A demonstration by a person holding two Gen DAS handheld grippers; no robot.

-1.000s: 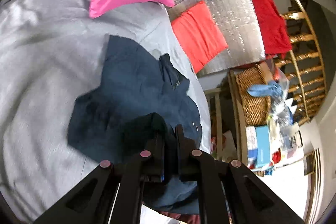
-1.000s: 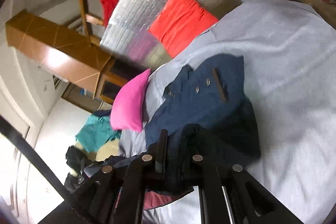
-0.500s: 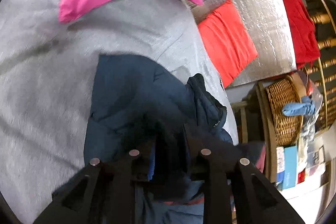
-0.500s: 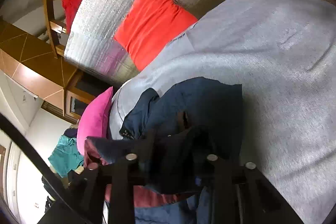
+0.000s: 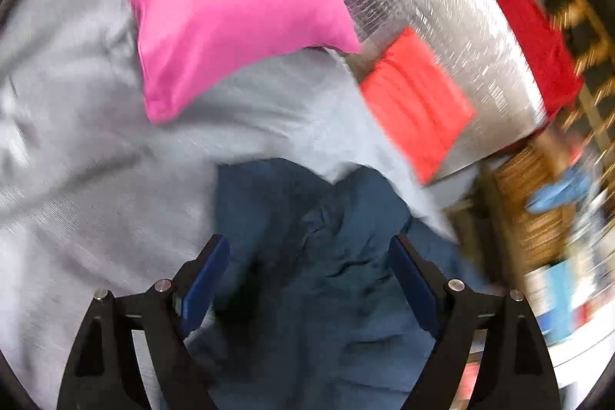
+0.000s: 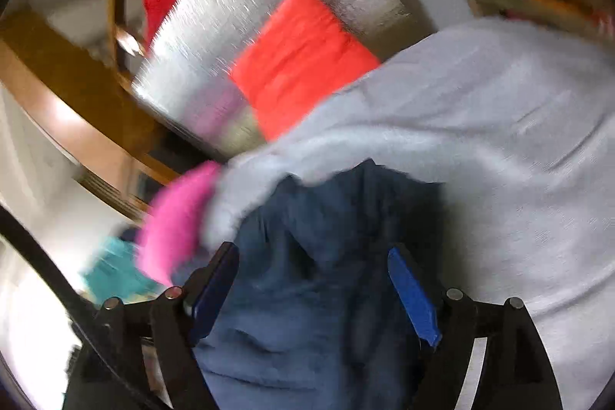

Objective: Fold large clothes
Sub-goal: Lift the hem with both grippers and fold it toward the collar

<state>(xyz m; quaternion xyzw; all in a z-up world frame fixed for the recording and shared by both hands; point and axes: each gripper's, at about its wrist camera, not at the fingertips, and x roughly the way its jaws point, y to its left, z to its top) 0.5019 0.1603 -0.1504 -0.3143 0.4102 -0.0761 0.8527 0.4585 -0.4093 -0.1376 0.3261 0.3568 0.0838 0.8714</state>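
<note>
Both grippers hang spread wide over a dark blue garment [image 5: 326, 275] lying rumpled on a grey bedspread [image 5: 96, 160], neither holding any cloth. The left gripper [image 5: 309, 266] shows its blue pads [image 5: 203, 275] well apart with the fabric bunched in soft ridges between and beneath them; the right gripper [image 6: 313, 285] is equally splayed above the same garment [image 6: 307, 294], which in that view runs from under the tool toward the far side of the bedspread [image 6: 499, 160]. With nothing pinched, the cloth appears to lie as a doubled layer, which suggests a fold set down, with smoothing or a further fold probably yet to come; how neat its edges are cannot be told through the motion blur. The garment sits near the head of the bed, just short of a pink pillow [image 5: 223, 6] resting on the bedspread and an orange-red cushion [image 5: 415, 102] propped against a silver quilted panel [image 5: 442, 6]. A red cloth [image 5: 534, 37] hangs over a wooden railing behind the panel, and a wicker basket [image 5: 538, 218] with a blue item in it stands beside the bed at the right edge of the left view. The right view adds a wooden beam [image 6: 57, 83] and a teal heap [image 6: 115, 275] beyond the pillow [image 6: 177, 218].
</note>
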